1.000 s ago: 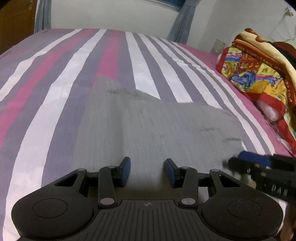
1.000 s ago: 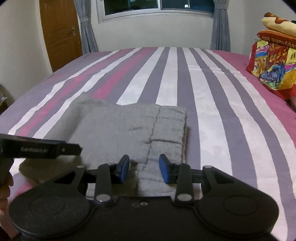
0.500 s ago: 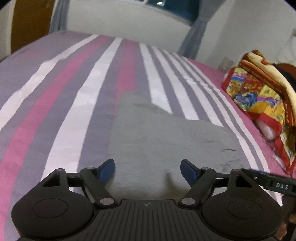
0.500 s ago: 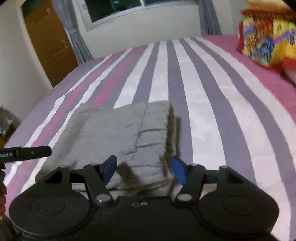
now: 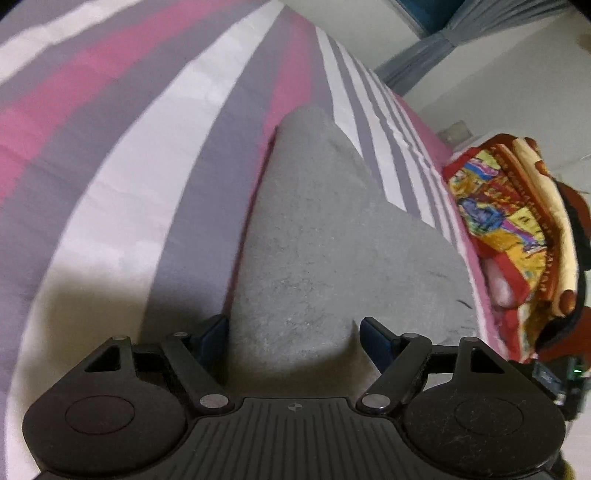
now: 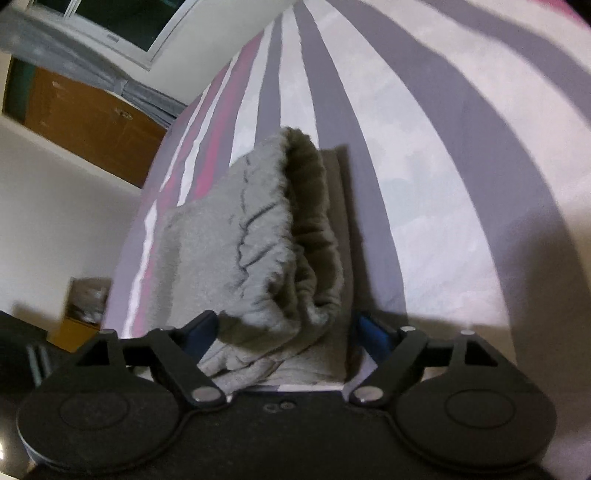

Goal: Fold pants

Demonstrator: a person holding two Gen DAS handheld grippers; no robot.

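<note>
Grey folded pants [image 5: 325, 251] lie on the striped bed [image 5: 122, 192]. In the left wrist view my left gripper [image 5: 291, 328] hangs low over their near left corner, tilted. Its jaws stand wide, the left fingertip [image 5: 214, 328] just outside the fabric's left edge, the right one over the cloth. In the right wrist view the pants [image 6: 229, 240] show their stacked waistband edge [image 6: 314, 229]. My right gripper [image 6: 286, 325] straddles that near corner and its jaws are opening, with the thick fold between them and neither pad pressing on it.
A colourful folded blanket [image 5: 509, 229] sits at the right side of the bed. A wooden door [image 6: 85, 122], a window with grey curtains [image 6: 110, 26] and a small box on the floor [image 6: 81, 314] lie beyond the bed's left side.
Both grippers opened wide, dropped closer to the pants and rolled, so both views tilt. Each now straddles a near corner of the folded pants.
</note>
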